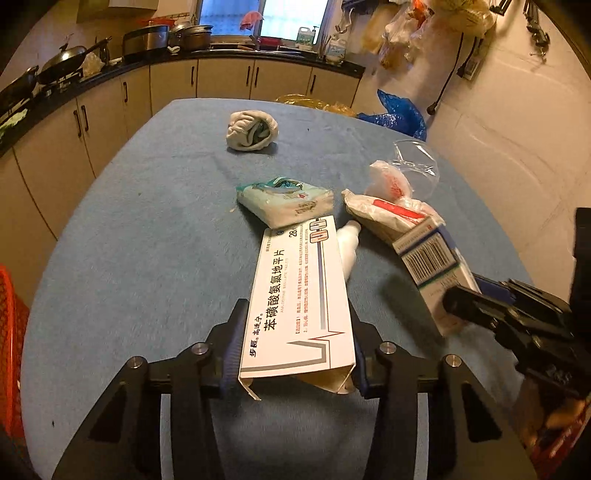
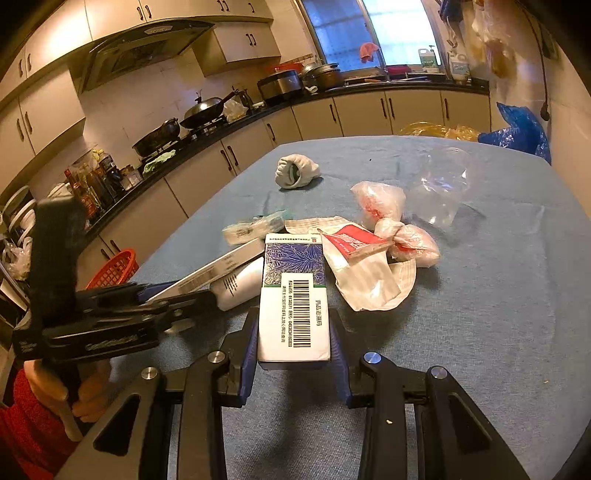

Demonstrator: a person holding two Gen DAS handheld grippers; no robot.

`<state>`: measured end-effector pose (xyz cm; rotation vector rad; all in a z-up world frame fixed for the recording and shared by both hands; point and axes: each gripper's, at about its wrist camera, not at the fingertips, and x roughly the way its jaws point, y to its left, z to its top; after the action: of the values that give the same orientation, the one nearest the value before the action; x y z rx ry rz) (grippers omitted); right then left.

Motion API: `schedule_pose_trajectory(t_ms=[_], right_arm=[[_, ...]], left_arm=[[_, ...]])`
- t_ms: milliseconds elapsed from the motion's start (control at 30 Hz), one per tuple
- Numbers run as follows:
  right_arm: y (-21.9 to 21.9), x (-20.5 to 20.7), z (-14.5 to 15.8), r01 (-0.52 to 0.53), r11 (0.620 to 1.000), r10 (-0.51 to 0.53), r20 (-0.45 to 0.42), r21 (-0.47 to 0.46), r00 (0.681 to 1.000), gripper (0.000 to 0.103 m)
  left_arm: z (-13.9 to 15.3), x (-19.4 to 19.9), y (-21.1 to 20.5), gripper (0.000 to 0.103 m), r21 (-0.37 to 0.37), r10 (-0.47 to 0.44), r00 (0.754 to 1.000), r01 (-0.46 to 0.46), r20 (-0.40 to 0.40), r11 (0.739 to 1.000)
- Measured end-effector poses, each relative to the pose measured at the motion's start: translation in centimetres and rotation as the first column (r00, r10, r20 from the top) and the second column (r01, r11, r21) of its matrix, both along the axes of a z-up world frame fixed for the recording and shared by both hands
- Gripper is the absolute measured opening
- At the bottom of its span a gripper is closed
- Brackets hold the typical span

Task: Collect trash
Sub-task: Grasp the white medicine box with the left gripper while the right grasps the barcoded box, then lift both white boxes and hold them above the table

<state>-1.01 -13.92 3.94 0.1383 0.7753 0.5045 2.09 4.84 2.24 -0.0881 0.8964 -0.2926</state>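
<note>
Now we've got L gripper clamped on the white pill box, R gripper on the barcode box, mid table.

A kitchen in warm, dim light. Cream cabinets under a black counter line two walls; a bright window sits above. A range hood hangs over the stove. The table wears blue cloth.

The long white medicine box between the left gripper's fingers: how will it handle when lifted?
The long white medicine box probably crushes easily: its near end gapes open and looks empty. Likely very light. Smooth printed card may slip between the left gripper pads, so a gentle squeeze seems wise.
</note>
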Motion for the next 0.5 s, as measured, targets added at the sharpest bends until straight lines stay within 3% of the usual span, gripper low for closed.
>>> schedule_pose_trajectory(t_ms=[500], right_arm=[[2.8,-2.5,0.2,-0.006,0.999,0.007,0.004,-0.052,1.0,0.037]], left_arm=[[1.1,-6.0,2.4,0.046,0.014,0.056,0.993,-0.058,0.103,0.998]])
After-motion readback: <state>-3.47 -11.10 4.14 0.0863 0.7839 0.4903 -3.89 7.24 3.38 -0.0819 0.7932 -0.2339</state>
